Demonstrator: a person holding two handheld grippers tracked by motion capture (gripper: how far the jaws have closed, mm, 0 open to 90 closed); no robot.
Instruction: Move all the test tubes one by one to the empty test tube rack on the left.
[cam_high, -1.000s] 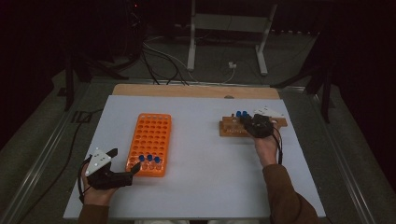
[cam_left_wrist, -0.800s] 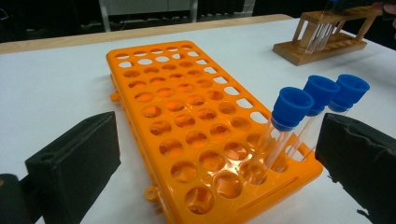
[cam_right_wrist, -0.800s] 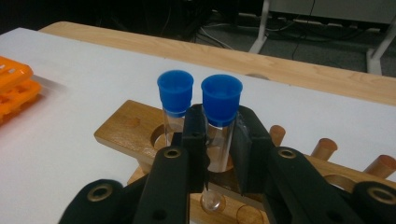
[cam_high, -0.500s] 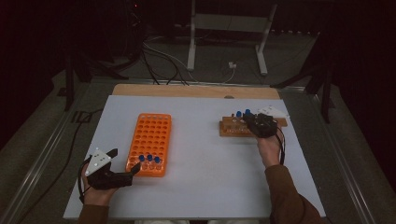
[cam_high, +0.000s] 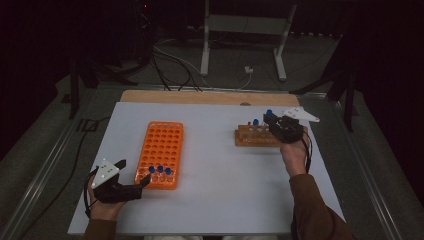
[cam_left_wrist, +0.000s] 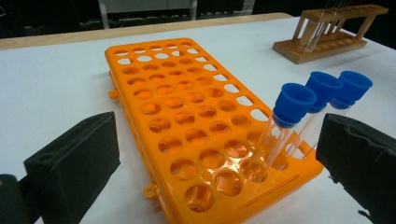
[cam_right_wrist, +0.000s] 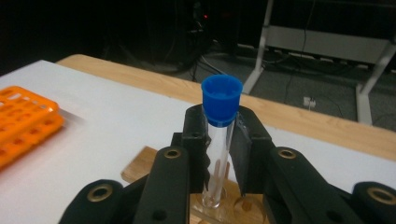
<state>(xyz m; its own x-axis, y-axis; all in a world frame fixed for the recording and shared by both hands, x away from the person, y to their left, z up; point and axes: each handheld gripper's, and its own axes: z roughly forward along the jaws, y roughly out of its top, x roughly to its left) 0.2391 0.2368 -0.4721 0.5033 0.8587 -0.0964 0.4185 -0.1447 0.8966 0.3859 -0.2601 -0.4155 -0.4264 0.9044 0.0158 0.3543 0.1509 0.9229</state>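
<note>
No writing, label, brand, number or sign can be read anywhere. The orange rack (cam_left_wrist: 196, 126) has plain moulded holes with no row or column marks that can be made out, the blue caps (cam_left_wrist: 294, 100) of the tubes in its near corner are blank, and the wooden rack (cam_high: 256, 136) to its right carries no lettering.

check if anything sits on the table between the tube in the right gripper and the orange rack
Nothing visible does. The right gripper is shut on the blue-capped tube over the wooden rack, and the white table is bare across to the orange rack. Three tubes fill its near row; the other holes are free.
</note>
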